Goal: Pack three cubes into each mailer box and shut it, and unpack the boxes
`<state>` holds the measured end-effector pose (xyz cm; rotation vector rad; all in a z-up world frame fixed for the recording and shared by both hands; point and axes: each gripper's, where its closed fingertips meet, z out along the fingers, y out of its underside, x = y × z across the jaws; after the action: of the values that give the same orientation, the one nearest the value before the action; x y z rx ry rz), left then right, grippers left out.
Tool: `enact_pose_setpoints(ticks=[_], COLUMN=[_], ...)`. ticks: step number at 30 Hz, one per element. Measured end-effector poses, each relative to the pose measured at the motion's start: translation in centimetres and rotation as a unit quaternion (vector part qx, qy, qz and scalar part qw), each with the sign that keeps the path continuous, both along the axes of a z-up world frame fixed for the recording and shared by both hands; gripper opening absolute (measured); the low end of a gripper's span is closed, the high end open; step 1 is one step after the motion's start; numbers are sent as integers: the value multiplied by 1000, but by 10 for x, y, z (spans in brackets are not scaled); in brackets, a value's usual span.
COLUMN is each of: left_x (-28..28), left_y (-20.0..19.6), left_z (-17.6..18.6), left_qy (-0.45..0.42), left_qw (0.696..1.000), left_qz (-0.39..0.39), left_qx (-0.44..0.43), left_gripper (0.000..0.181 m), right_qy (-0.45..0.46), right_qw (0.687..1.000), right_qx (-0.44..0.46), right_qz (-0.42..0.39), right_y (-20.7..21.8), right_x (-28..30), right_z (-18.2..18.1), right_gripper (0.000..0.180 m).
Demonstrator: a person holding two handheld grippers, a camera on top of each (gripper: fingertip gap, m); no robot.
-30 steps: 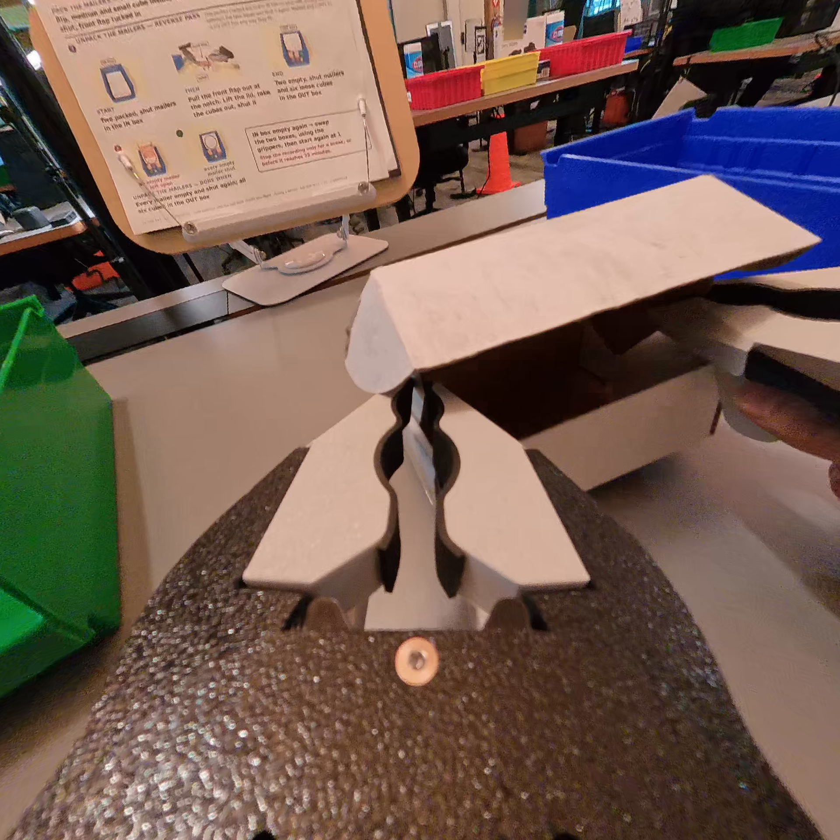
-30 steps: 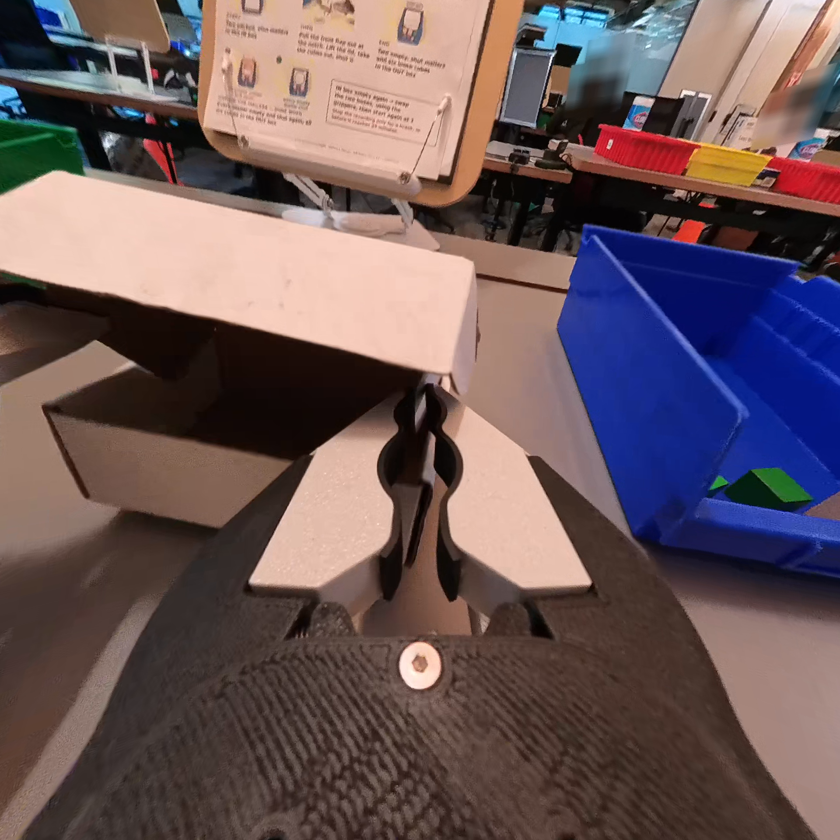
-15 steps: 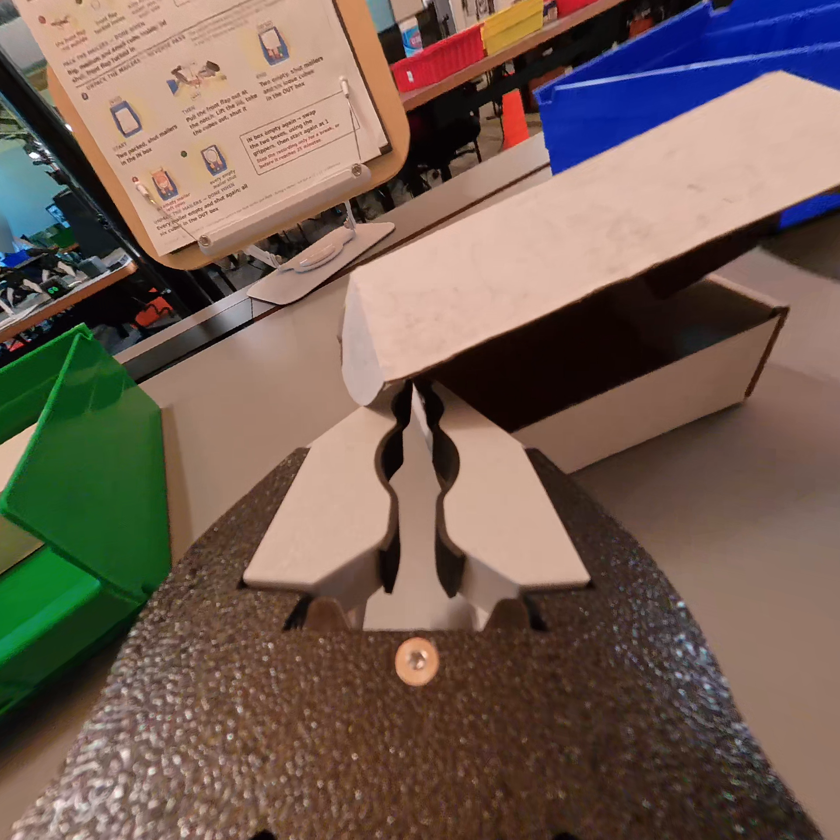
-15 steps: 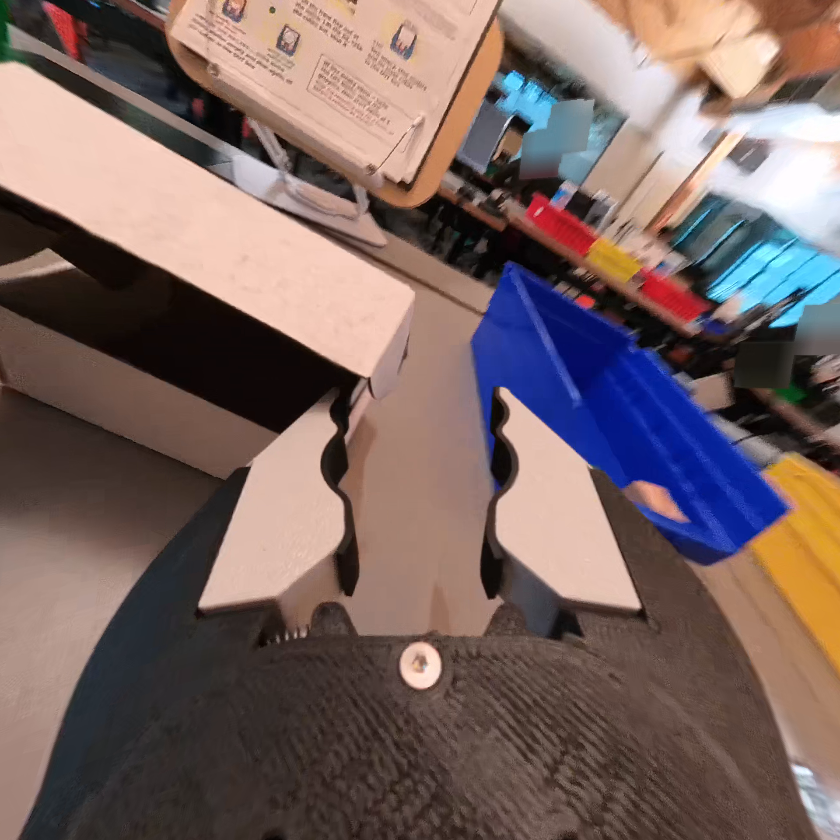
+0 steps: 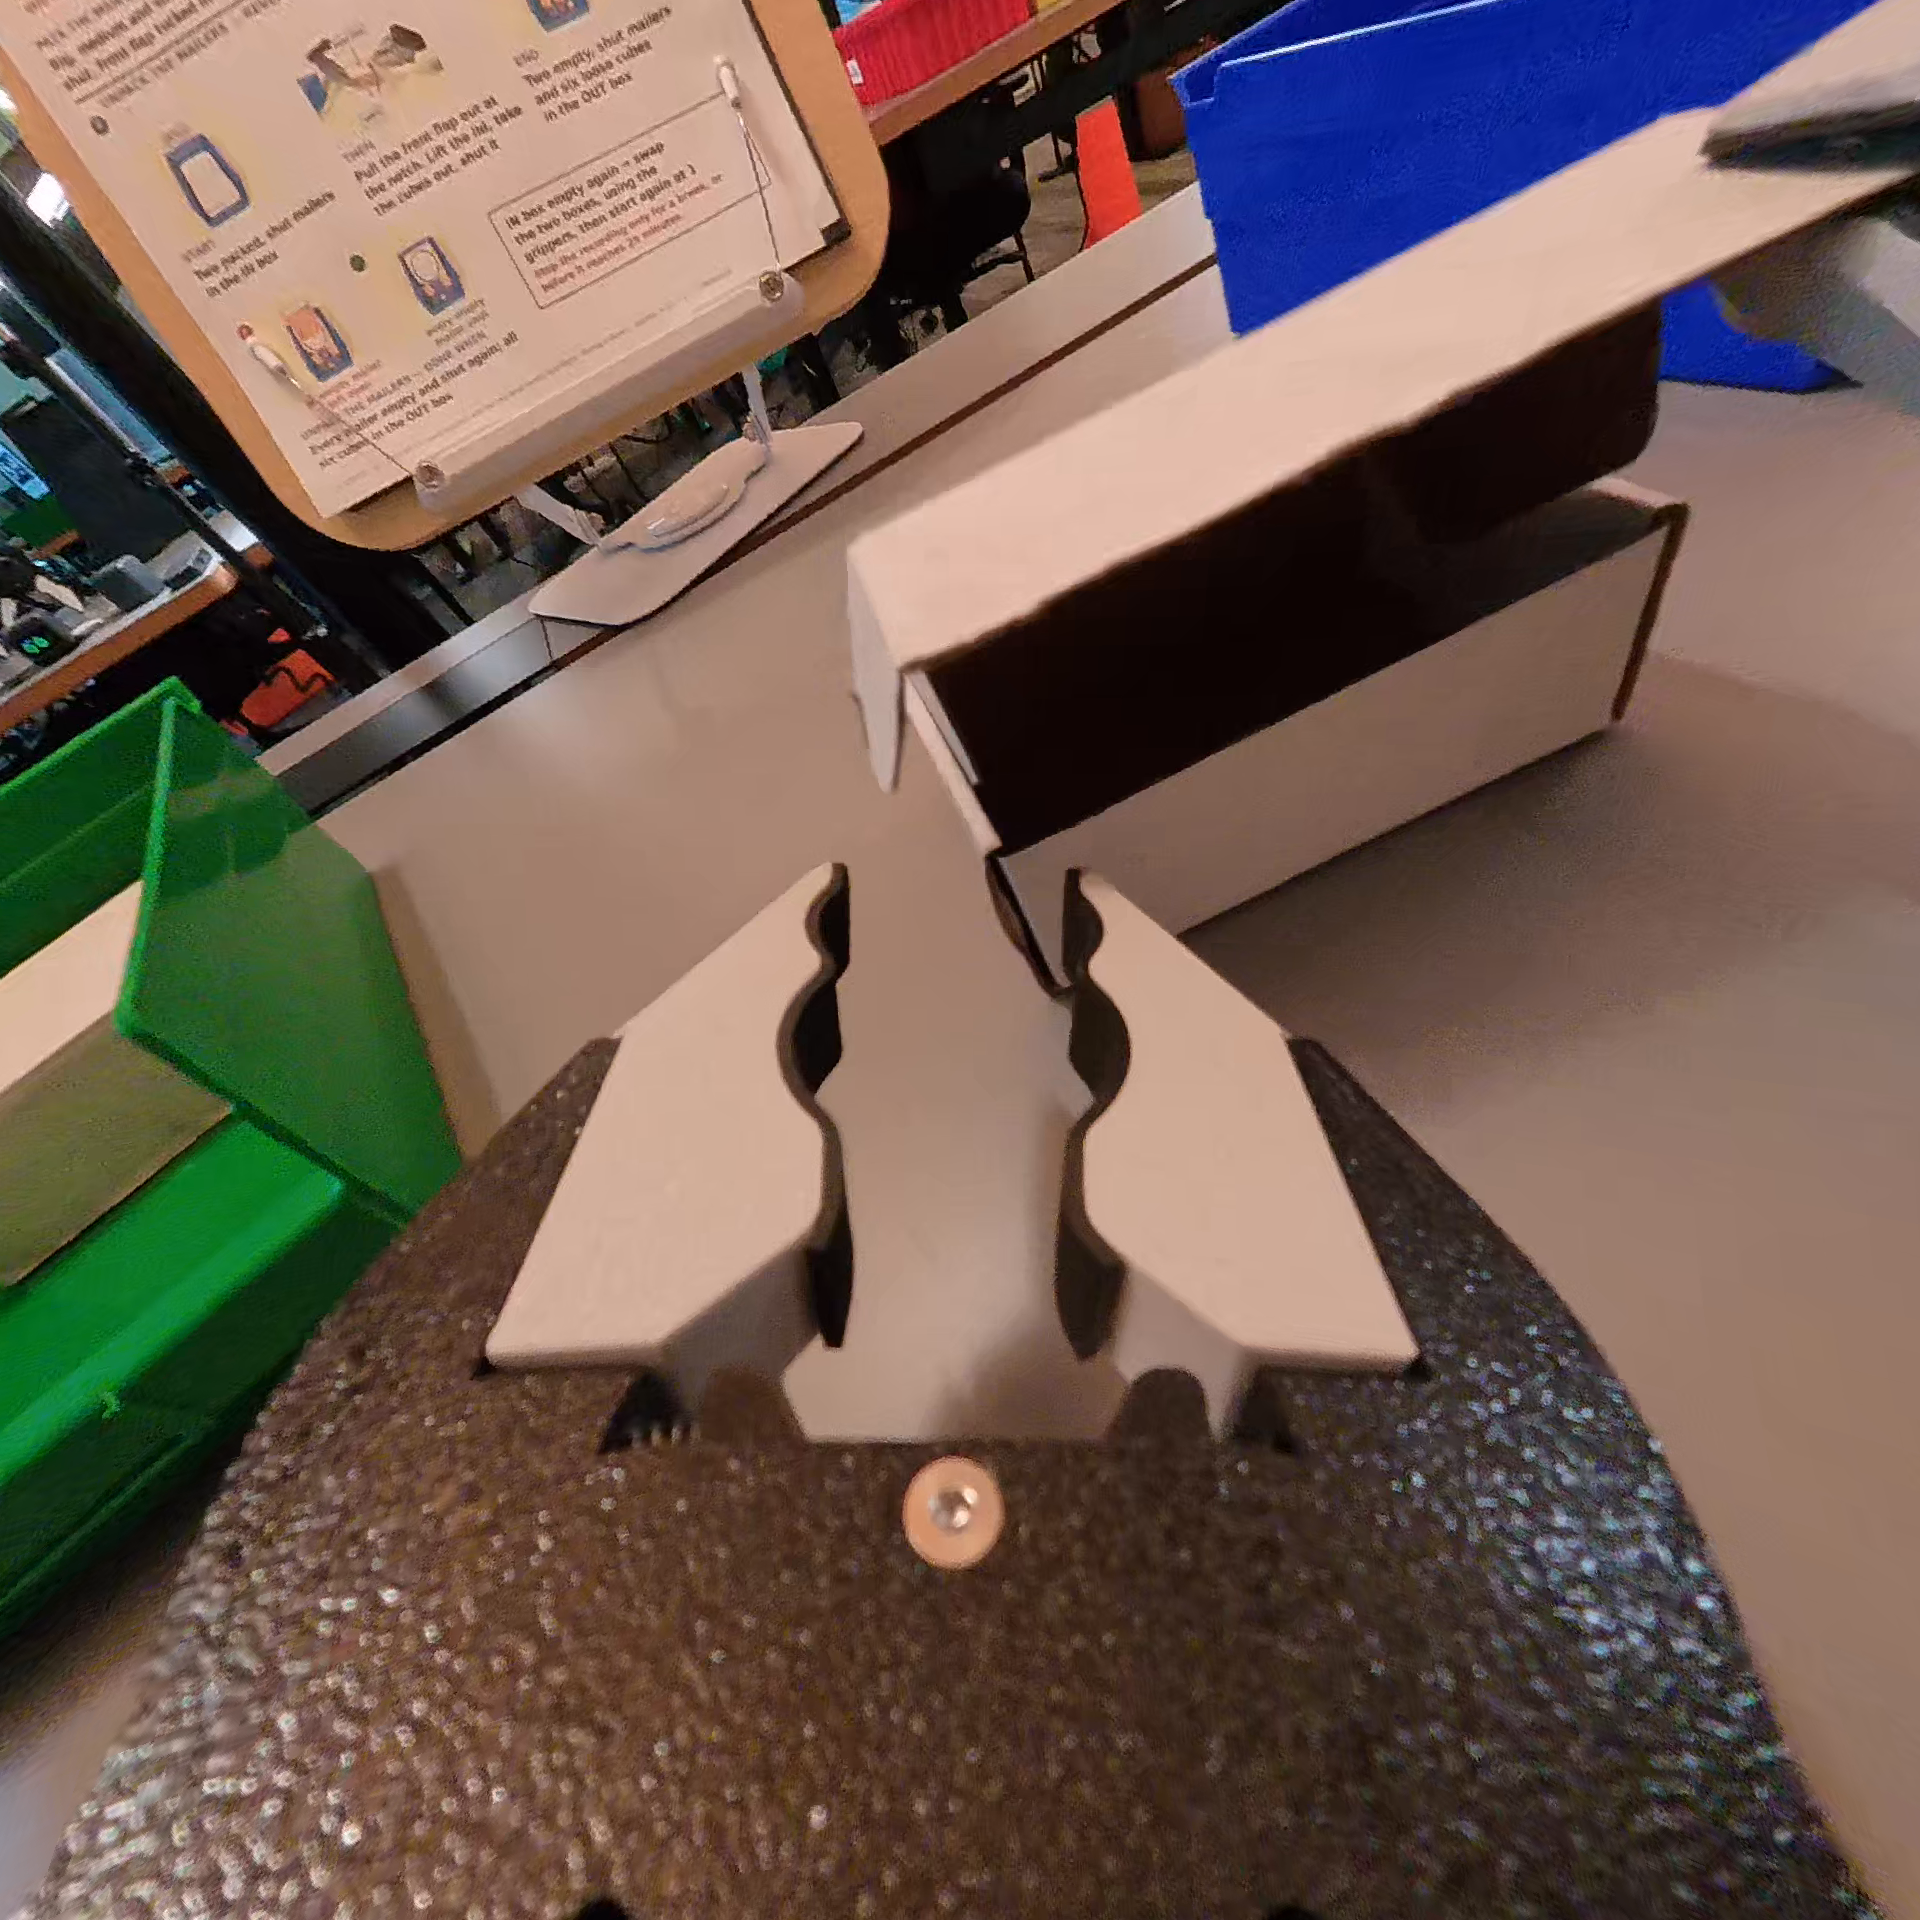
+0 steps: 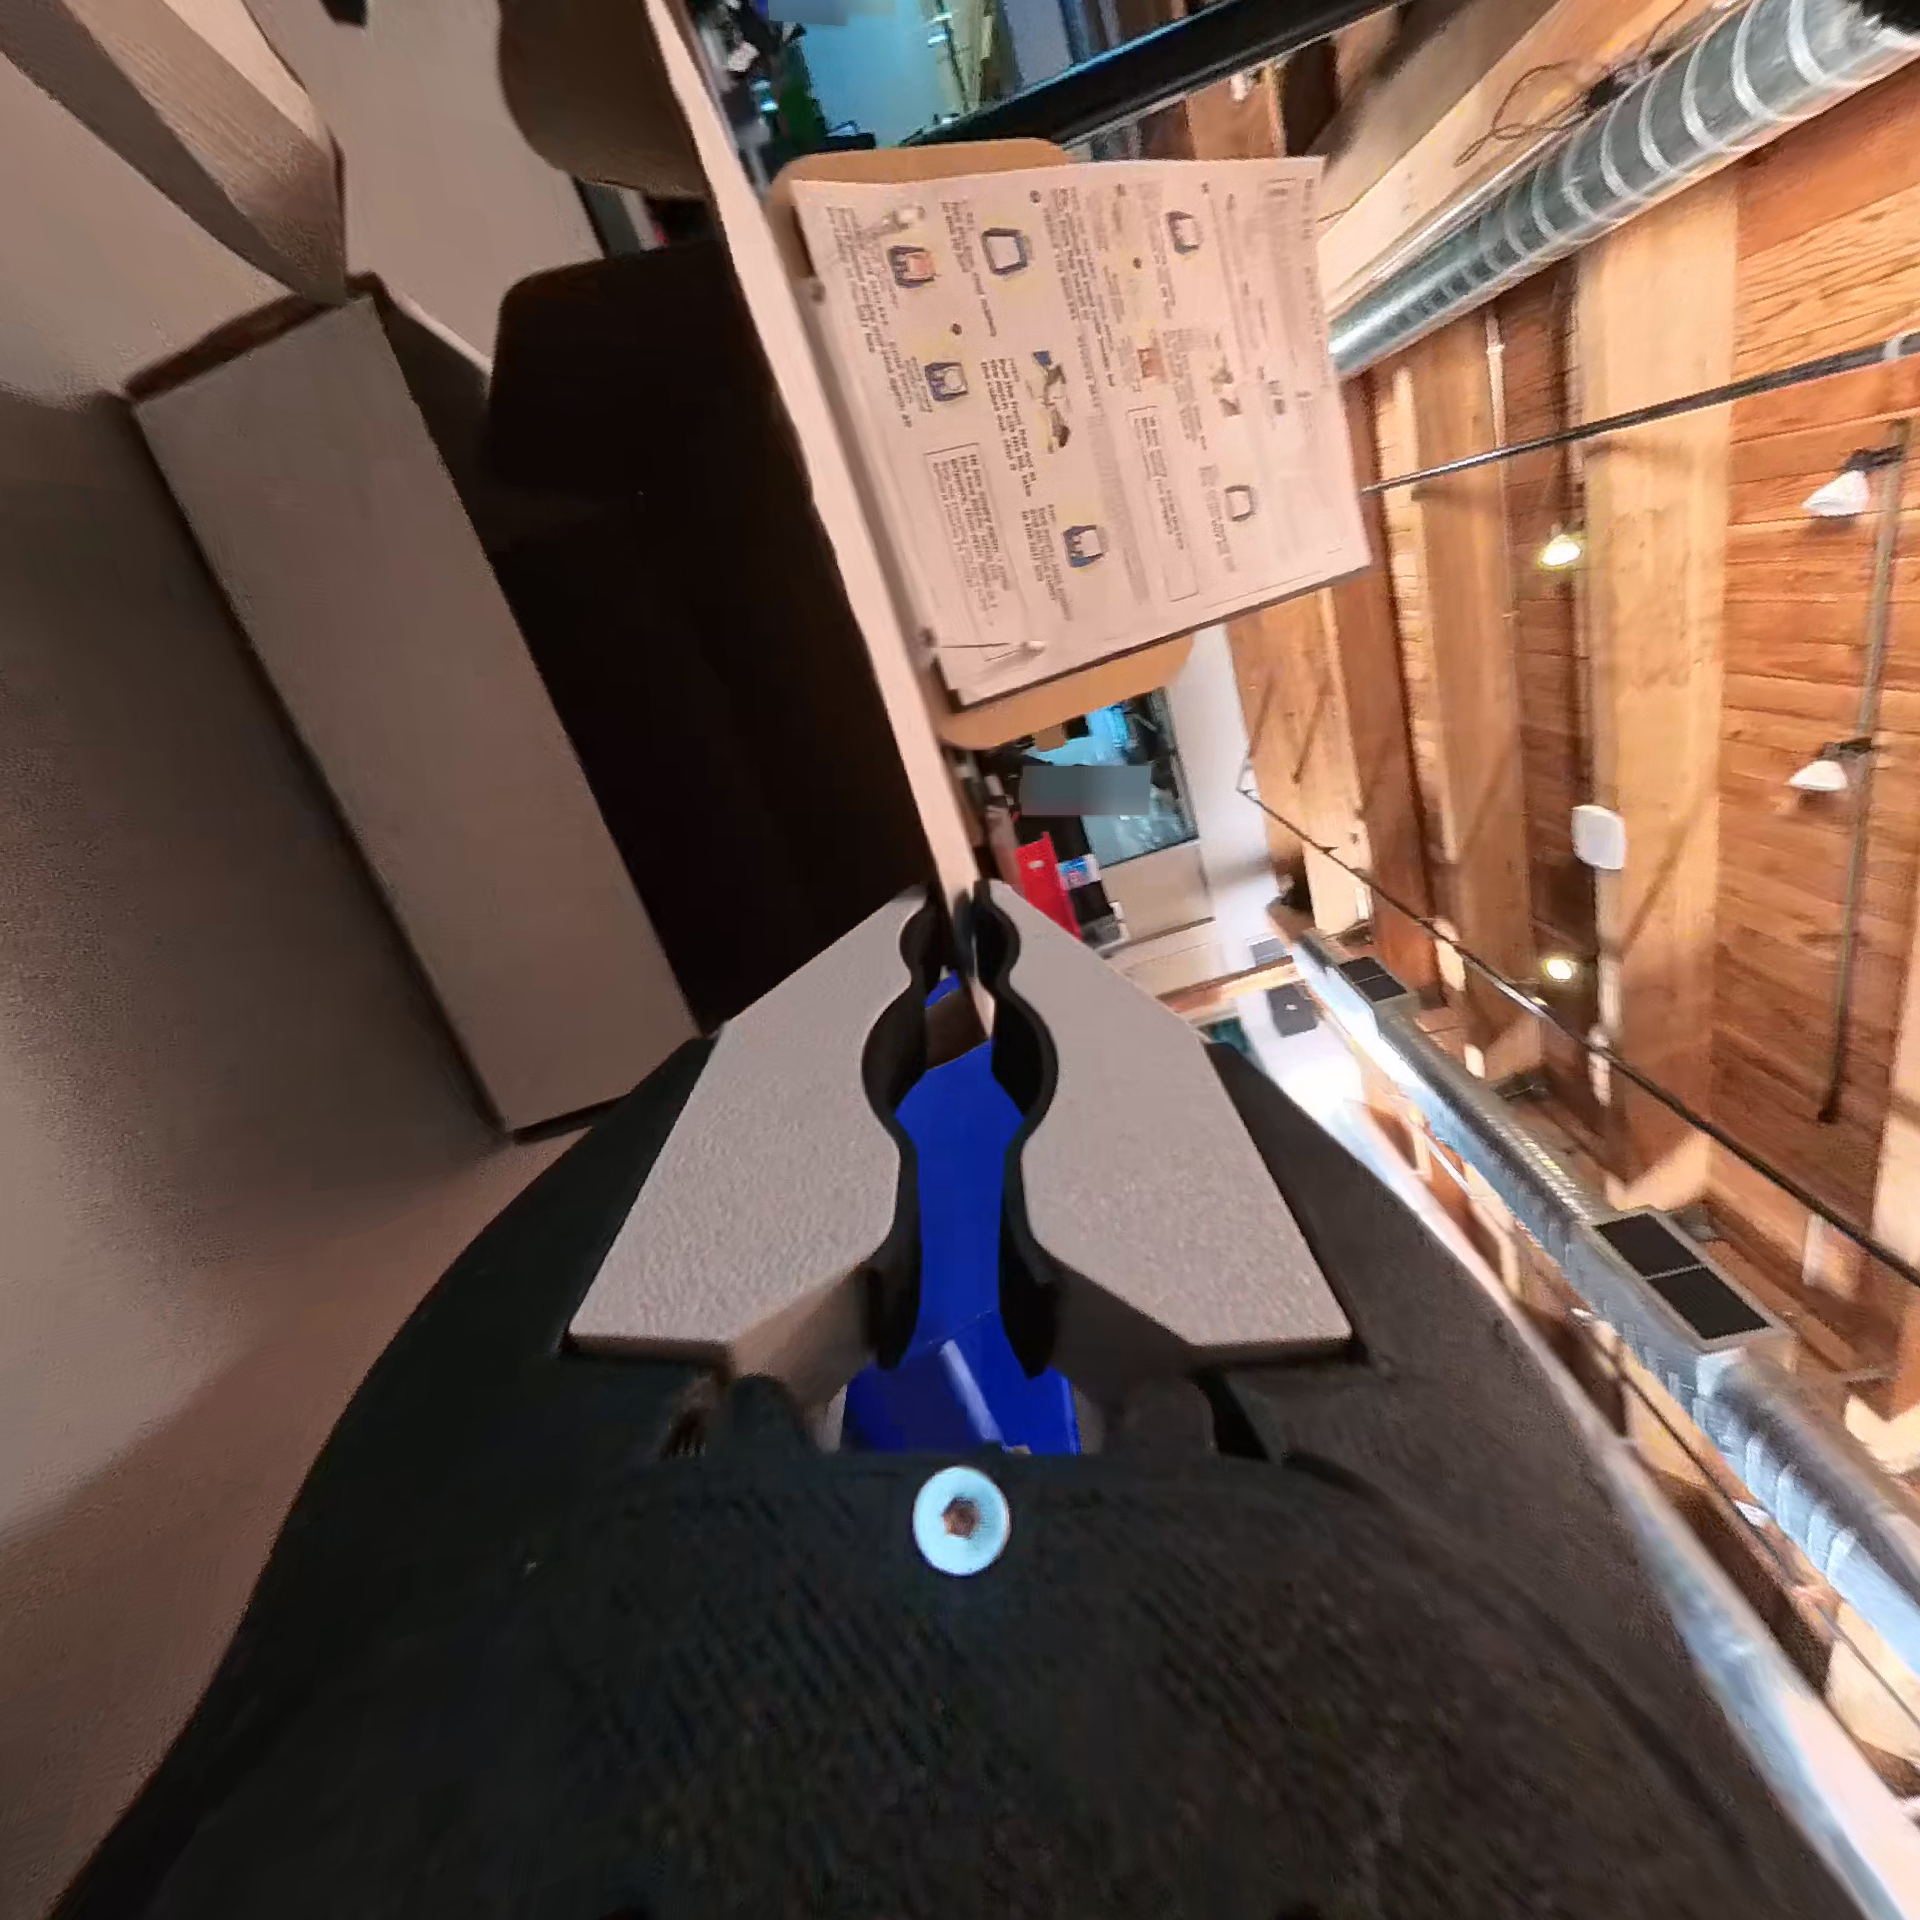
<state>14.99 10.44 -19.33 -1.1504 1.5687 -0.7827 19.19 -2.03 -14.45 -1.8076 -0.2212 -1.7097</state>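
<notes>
Since 1 second ago the left tool (image 5: 951, 914) has let go of the mailer box (image 5: 1299, 727) and hangs released just before it, while the right tool (image 6: 961, 909), now rolled sideways, pinches the lid (image 5: 1351, 343) edge. Lift steadily about the hinge. Any cubes inside stay hidden in shadow.

mailer box (image 5: 1299, 748): white outside, dark brown inside
bins: green (image 5: 249, 935) and blue (image 5: 1455, 156)
table (image 5: 1558, 1091): grey
gripper fingers (image 5: 707, 1143): light grey
</notes>
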Motion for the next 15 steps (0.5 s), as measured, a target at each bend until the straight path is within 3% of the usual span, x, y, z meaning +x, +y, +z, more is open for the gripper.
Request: enact_pose_setpoints(ticks=[7,15], left_x=[3,3], left_y=[-6,-10], left_z=[0,-3], left_qy=[-6,6], left_qw=[1000,999], left_qz=[-9,-21], left_qx=[15,25], left_gripper=[42,35], right_qy=[101,139], right_qw=[994,989], right_qx=[-21,-18], right_qz=[33,48], right_y=[-1,-1], right_x=[-2,0], right_z=[-23,-38], right_gripper=[3,3])
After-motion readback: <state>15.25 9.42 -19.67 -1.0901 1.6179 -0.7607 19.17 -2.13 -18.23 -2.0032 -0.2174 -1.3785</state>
